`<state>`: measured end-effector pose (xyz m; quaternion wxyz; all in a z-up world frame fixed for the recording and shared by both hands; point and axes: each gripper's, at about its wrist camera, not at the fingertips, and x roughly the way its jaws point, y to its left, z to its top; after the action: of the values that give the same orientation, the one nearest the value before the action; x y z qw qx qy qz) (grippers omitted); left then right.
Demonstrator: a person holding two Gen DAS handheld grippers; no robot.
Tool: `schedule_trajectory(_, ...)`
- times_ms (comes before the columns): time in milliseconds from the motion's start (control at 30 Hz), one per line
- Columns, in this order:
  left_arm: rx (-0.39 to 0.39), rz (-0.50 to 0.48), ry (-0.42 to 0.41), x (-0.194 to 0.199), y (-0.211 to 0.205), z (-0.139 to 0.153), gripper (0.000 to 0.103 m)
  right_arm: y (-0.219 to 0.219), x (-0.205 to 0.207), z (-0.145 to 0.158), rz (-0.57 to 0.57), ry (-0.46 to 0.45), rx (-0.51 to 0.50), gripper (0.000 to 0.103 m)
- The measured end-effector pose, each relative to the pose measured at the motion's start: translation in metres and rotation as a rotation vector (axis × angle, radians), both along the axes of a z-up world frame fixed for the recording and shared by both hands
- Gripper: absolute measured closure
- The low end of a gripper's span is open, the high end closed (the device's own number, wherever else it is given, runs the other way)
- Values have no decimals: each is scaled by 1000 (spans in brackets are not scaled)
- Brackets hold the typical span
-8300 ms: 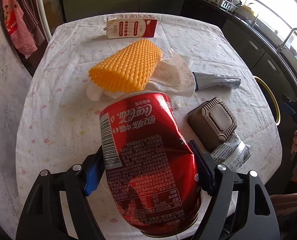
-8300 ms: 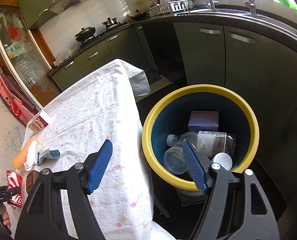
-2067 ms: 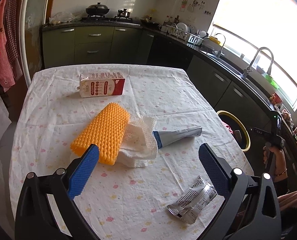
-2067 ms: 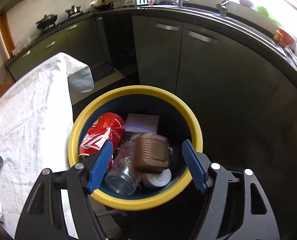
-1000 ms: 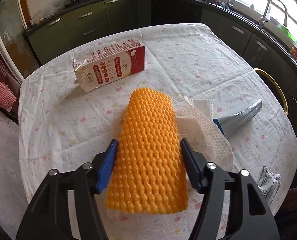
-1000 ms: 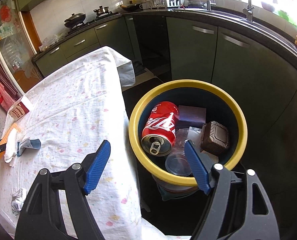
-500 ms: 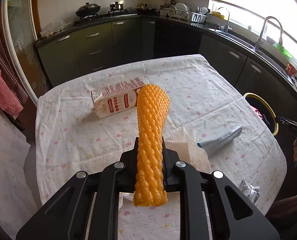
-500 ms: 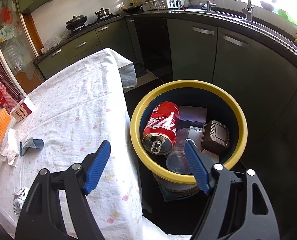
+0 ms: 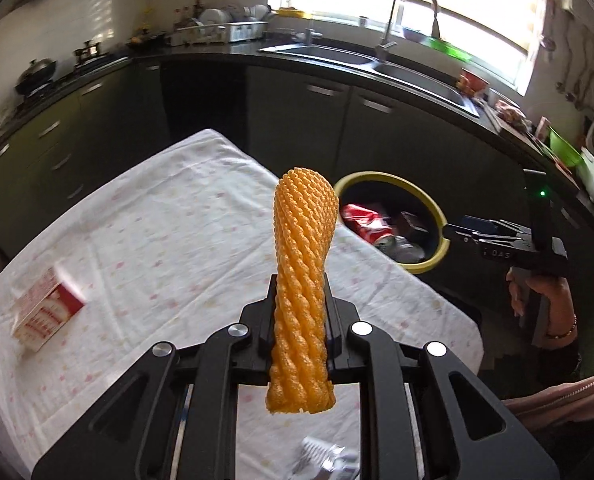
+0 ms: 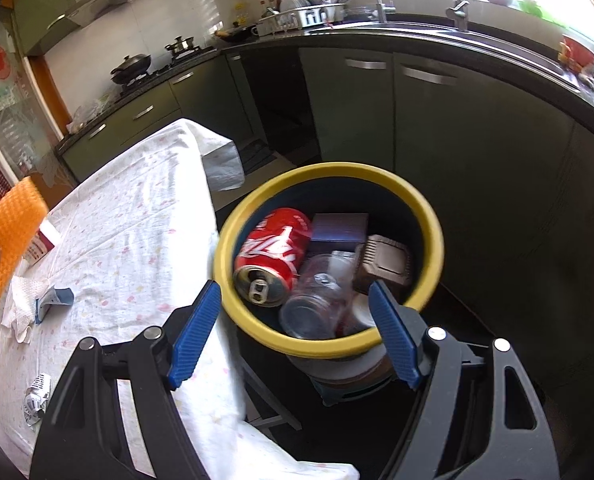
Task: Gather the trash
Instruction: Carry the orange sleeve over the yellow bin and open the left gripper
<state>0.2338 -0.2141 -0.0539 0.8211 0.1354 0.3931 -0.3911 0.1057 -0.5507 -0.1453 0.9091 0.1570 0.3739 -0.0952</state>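
- Kitchen cabinets, dark green under a black counter, wrap the far side of the room, with a sink below a bright window.
- Nearest in the left wrist view, the left gripper has its fingers clamped on an orange foam net sleeve, squeezed narrow at the grip and flaring wider above; the sleeve stands nearly upright, clear of the bench.
- A crumpled silver wrapper lies on the cloth just below that gripper, partly hidden by its frame.
- The bench carries a white flowered cloth; its near right corner drops off toward dark floor, and a gap of open floor separates its right edge from the cabinets.
- A red and white carton lies near the bench's left edge, blurred.
- A white tissue and a grey-blue tube lie together on the cloth, seen in the right wrist view.
- Beyond the bench's right edge stands a yellow-rimmed bin, just beside the hanging cloth, holding a red cola can, a clear plastic cup, a brown tub and a purple box.
- The right gripper hovers over the near rim of the bin, angled downward, its blue-padded fingers wide apart with nothing between them.
- A person's hand grasps the right gripper's handle, a bracelet at the wrist.
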Motion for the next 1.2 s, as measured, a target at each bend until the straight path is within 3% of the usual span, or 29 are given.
schedule_trajectory(133,45,-164,29,0,-93,-11,85,-27,-17,-2,-58,-7,18,31)
schedule_trajectory(267,88,-248,129,12,-169,-32,85,-48,-29,-9,-99,-2,42,31)
schedule_trajectory(467,139,-222,256,35,-262,-75,84,-68,-39,-20,-130,9,75,31)
schedule_trajectory(533,137,-165,280,42,-279,-88,78,-71,-41,-23,-135,15,83,31)
schedule_trajectory(567,137,-134,293,44,-285,-93,70,-72,-42,-23,-136,17,86,31)
schedule_trajectory(633,129,-85,298,45,-294,-103,38,-73,-42,-24,-136,15,91,31)
schedule_trajectory(667,127,-69,277,44,-298,-104,31,-73,-43,-24,-135,14,92,31)
schedule_trajectory(733,127,-52,231,39,-297,-102,18,-72,-45,-23,-134,9,92,30)
schedule_trajectory(900,98,-70,212,31,-264,-74,15,-70,-43,-24,-127,10,95,29)
schedule_trajectory(1200,-144,71,92,21,-100,1,6,-42,-23,-18,-56,25,71,29)
